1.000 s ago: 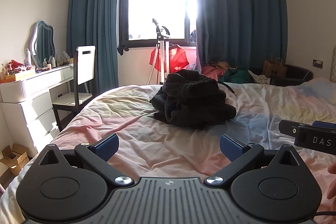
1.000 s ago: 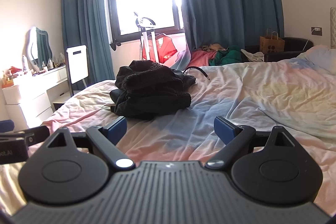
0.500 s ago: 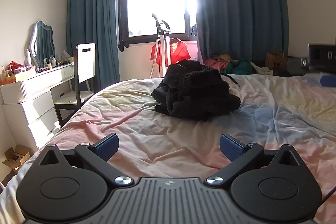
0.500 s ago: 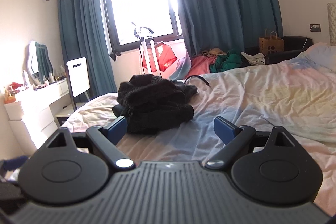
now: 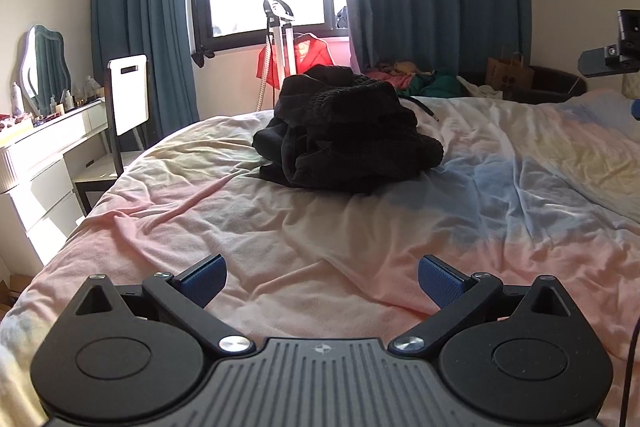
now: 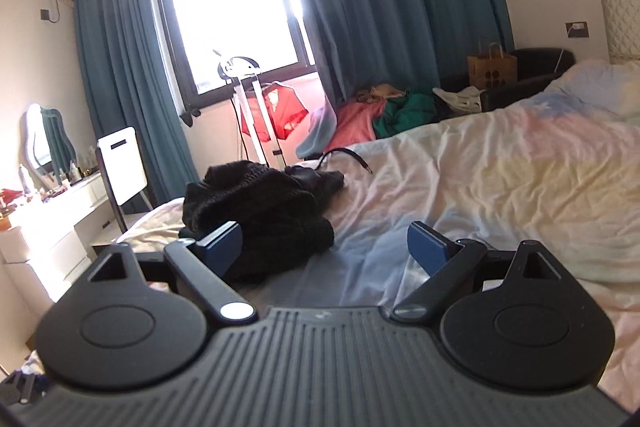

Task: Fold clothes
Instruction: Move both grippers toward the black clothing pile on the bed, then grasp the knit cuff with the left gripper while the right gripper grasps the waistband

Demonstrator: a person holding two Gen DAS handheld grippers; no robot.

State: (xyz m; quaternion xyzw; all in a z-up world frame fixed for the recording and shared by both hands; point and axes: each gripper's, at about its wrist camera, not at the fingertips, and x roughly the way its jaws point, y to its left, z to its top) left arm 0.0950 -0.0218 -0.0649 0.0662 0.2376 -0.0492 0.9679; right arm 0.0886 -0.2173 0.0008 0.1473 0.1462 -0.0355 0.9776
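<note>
A crumpled pile of black clothes (image 5: 344, 135) lies on the bed's pastel sheet (image 5: 320, 247), toward its far left side. My left gripper (image 5: 320, 281) hovers open over the near part of the sheet, well short of the pile, with nothing between its blue pads. My right gripper (image 6: 324, 247) is open too, raised and tilted, with the black clothes (image 6: 260, 215) just beyond its left finger. Part of the right gripper's body (image 5: 616, 47) shows high at the right edge of the left wrist view.
A white dresser (image 5: 44, 155) with a mirror and a white chair (image 5: 128, 95) stand left of the bed. A garment steamer (image 5: 280, 39) with a red garment is at the window. Coloured clothes (image 6: 384, 111), a paper bag (image 6: 492, 67) and a dark armchair sit behind the bed.
My right gripper has risen and tilted, climbing from beside the left one to high at its right. The left gripper has moved closer to the black pile.
</note>
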